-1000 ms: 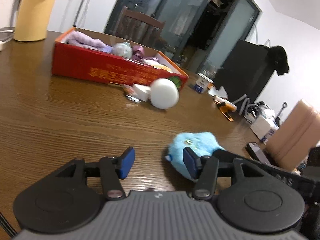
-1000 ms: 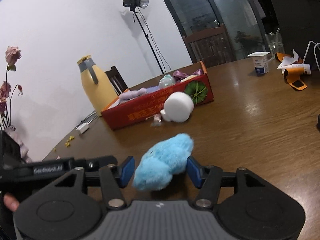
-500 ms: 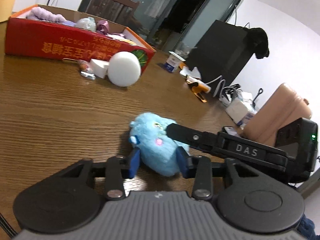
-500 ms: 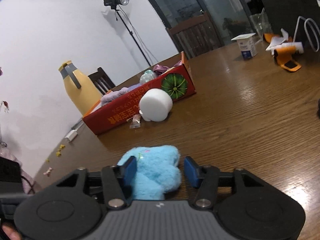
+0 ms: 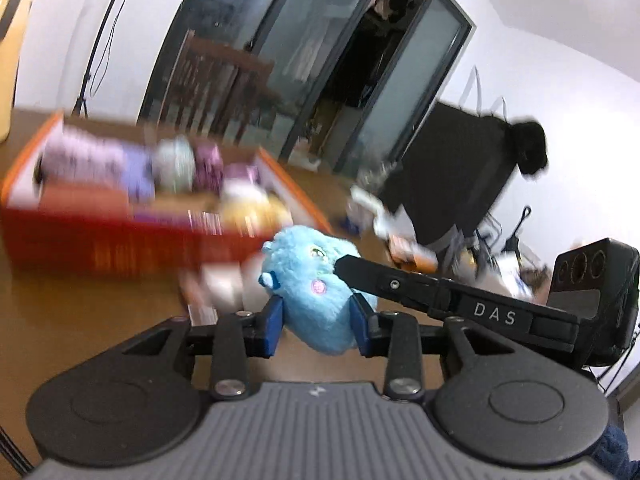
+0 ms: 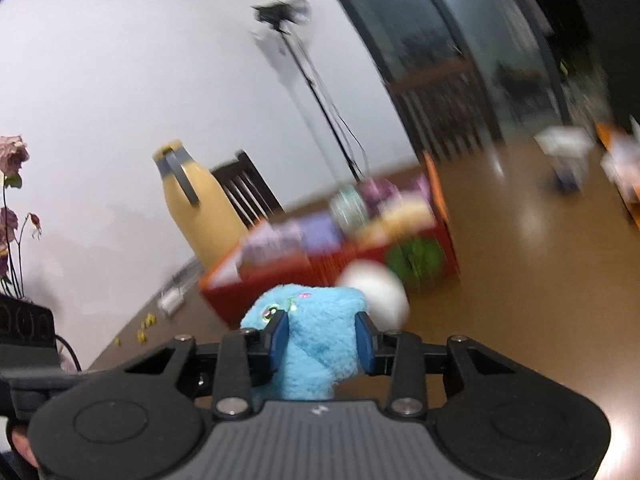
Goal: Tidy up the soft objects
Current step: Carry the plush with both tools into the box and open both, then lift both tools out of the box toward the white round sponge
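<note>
Blue plush toy (image 5: 316,280) clamped between pads of left gripper (image 5: 316,326), same toy also pinched by right gripper (image 6: 322,338), red box (image 5: 120,248) blurred behind, white ball (image 6: 376,298) beside it

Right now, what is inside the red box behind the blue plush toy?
The red box holds soft things: a lilac one, a pale round one, a purple one and a yellowish one. Blur hides details; the box floor is covered.
</note>
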{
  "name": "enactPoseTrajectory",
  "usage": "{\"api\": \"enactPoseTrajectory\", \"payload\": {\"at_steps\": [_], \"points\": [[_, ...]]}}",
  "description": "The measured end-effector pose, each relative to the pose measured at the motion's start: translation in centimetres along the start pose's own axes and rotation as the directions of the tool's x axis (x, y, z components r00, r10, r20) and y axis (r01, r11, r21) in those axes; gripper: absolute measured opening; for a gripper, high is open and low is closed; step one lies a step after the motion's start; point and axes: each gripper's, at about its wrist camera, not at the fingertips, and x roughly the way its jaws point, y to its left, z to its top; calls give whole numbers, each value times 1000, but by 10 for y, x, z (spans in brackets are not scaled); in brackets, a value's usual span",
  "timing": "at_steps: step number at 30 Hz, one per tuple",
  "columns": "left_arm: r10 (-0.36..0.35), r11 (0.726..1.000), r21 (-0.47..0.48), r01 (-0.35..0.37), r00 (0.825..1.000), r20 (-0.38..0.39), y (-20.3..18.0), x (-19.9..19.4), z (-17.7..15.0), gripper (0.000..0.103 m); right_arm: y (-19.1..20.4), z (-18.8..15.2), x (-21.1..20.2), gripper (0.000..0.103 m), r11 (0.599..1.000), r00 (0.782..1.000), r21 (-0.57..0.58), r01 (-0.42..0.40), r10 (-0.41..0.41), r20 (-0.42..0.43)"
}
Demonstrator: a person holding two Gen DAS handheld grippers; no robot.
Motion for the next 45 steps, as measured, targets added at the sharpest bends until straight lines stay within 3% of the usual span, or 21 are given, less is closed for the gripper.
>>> {"api": "enactPoseTrajectory", "payload": {"at_steps": [4, 8, 11, 12, 16, 20, 24, 27, 33, 35, 40, 43, 45], "points": [[32, 997, -75, -33, 999, -11, 42, 44, 67, 36, -11, 65, 71, 35, 1000, 999, -7, -7, 7, -42], [103, 991, -79, -108, 992, -66, 81, 89, 102, 36, -28, 101, 149, 35, 999, 989, 36, 15, -9, -150], [126, 983, -113, -144, 980, -154, 107, 125, 110, 35, -33, 107, 189, 35, 998, 978, -3, 61, -60, -200], [134, 982, -113, -154, 976, -172, 111, 133, 111, 35, -36, 106, 200, 31, 996, 973, -9, 85, -85, -214], [186, 976, -60, -207, 951, -246, 113, 164, 105, 38, -39, 96, 226, 30, 988, 952, -60, 143, -153, -267], [168, 981, -57, -185, 960, -225, 114, 161, 98, 51, -39, 90, 235, 29, 982, 937, -98, 159, -181, -300], [198, 978, -27, -205, 966, -166, 109, 133, 100, 60, -32, 94, 223, 30, 980, 943, -113, 163, -188, -274], [207, 977, -30, -211, 972, -112, 102, 99, 108, 69, -21, 108, 197, 37, 981, 958, -121, 154, -178, -224], [308, 950, 50, -309, 951, 17, 70, 21, 113, 76, 10, 128, 120, 46, 970, 973, -178, 167, -191, -128], [352, 930, 87, -358, 933, 81, 53, -9, 108, 89, 17, 131, 92, 50, 965, 976, -194, 176, -197, -92], [419, 886, 125, -446, 887, 196, 16, -58, 87, 100, 41, 128, 22, 69, 947, 978, -246, 206, -203, 38], [458, 842, 154, -517, 836, 302, -5, -83, 71, 103, 52, 117, -13, 93, 939, 974, -270, 215, -186, 129], [481, 812, 159, -562, 798, 363, -18, -100, 57, 103, 56, 107, -31, 93, 935, 970, -280, 218, -176, 168]]}}
